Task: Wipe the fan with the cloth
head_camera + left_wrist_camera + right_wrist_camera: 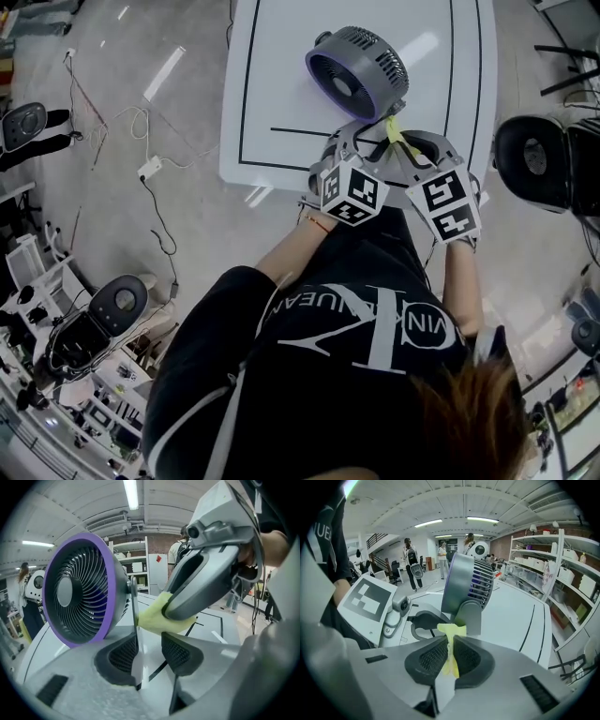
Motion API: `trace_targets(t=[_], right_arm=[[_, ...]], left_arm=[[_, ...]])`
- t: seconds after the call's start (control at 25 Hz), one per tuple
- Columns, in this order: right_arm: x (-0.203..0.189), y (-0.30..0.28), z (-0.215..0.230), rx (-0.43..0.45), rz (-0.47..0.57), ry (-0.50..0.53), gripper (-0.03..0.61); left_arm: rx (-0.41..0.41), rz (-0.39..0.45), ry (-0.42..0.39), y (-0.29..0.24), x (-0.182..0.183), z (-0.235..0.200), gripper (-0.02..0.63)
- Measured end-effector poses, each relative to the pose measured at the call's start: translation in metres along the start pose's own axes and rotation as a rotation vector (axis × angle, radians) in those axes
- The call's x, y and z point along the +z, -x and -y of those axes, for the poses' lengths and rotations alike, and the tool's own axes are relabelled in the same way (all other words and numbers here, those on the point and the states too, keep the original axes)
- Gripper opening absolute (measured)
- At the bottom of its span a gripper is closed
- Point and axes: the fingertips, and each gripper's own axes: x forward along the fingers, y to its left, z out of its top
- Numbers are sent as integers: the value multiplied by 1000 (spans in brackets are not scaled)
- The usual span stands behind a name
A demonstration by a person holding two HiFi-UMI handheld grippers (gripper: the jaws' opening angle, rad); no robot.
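Right gripper view: my right tool (451,641) is clamped on the yellow cloth (451,629), with only a thin fold between the pads, just short of the fan (466,585). My left tool (148,637) has its jaws apart with nothing in them, beside the fan's purple-rimmed front. Fan stands upright on the white worktop (272,103), right ahead of both tools. Risks, my call: cloth slips from that narrow pinch or snags in the grille slats; unbraced fan slides or tips under a hard wipe. Count: one fan, one cloth, two tools.
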Motion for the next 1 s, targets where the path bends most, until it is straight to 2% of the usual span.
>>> trace_targets(t=[0.36, 0.56, 0.8, 1.0], right_arm=[[2, -6, 18, -59, -11, -28, 31], [4, -11, 19, -71, -8, -25, 31], [9, -15, 14, -75, -12, 1, 31], [25, -17, 2, -55, 15, 31, 31]], left_arm=[[9, 40, 43, -21, 16, 1, 161], [15, 45, 96, -24, 10, -5, 160], [-15, 57, 116, -23, 7, -9, 176], [-6, 37, 171, -14, -4, -22, 161]])
